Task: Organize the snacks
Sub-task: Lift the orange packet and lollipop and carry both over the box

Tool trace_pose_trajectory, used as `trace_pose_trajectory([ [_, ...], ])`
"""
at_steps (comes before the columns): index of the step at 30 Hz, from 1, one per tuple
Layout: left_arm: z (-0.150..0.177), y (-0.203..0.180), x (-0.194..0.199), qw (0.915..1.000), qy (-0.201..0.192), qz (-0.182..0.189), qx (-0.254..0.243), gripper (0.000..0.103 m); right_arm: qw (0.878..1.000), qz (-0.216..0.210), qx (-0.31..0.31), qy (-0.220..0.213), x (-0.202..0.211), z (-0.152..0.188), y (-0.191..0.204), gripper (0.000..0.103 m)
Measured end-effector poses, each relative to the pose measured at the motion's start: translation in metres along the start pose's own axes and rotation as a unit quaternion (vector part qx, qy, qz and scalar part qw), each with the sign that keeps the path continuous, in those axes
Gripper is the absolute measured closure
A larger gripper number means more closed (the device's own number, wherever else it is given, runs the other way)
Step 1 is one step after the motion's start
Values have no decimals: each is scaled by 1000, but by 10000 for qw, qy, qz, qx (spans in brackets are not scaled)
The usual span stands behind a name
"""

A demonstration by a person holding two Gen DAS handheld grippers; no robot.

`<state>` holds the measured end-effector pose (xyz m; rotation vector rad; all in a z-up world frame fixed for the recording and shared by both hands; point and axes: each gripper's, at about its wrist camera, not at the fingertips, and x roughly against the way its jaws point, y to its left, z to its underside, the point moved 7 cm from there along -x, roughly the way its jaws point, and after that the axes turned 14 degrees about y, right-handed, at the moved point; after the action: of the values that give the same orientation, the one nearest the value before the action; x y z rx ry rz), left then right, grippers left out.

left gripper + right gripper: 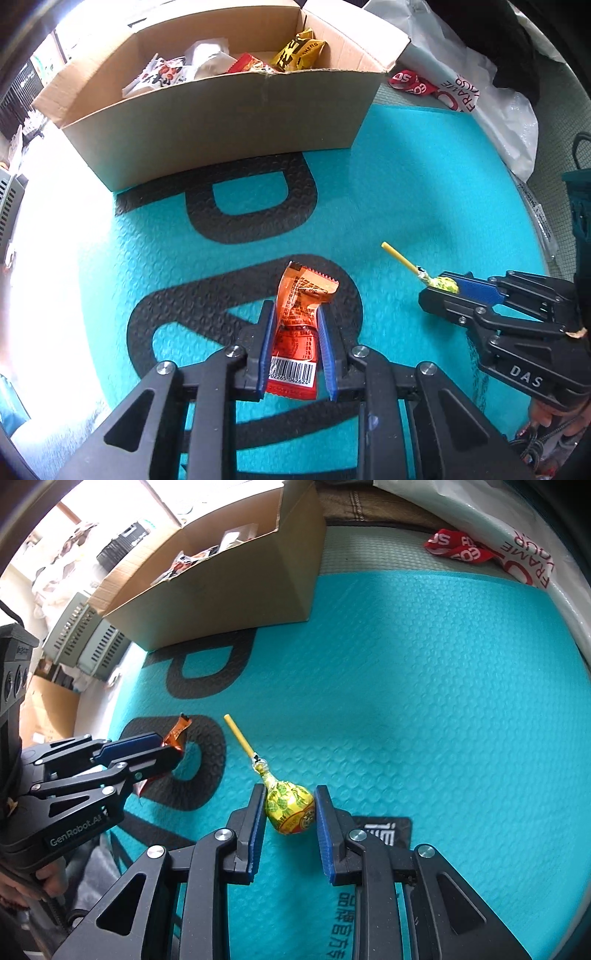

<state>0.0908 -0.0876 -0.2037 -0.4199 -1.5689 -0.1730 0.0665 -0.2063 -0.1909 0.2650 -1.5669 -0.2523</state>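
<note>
Toward the far left edge of the teal mat (406,192) a cardboard box (221,118) is seen, already holding several snack packets. Nearer, at the mat's middle, an orange snack packet (295,332) is gripped between the blue pads of the left gripper (295,321), barcode end toward the camera. Just to its right, a yellow-wrapped lollipop (290,806) is clamped by the right gripper (290,805), its stick pointing toward the box. Both items appear to be picked up, so the carrying step is judged to be in hand. Next, each should be brought over the box's open top and released inside, with the flaps avoided
</note>
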Motion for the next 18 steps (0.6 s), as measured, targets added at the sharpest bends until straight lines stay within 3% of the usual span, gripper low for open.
trace_pose_trajectory([
  [9,25,13,34,9997,-214,119,70,81,9996,-79,273,-68,12,8,25,78],
  [18,21,12,75,9987,-492,122,-19,81,9988,-251,406,-133,34,6,54,78],
])
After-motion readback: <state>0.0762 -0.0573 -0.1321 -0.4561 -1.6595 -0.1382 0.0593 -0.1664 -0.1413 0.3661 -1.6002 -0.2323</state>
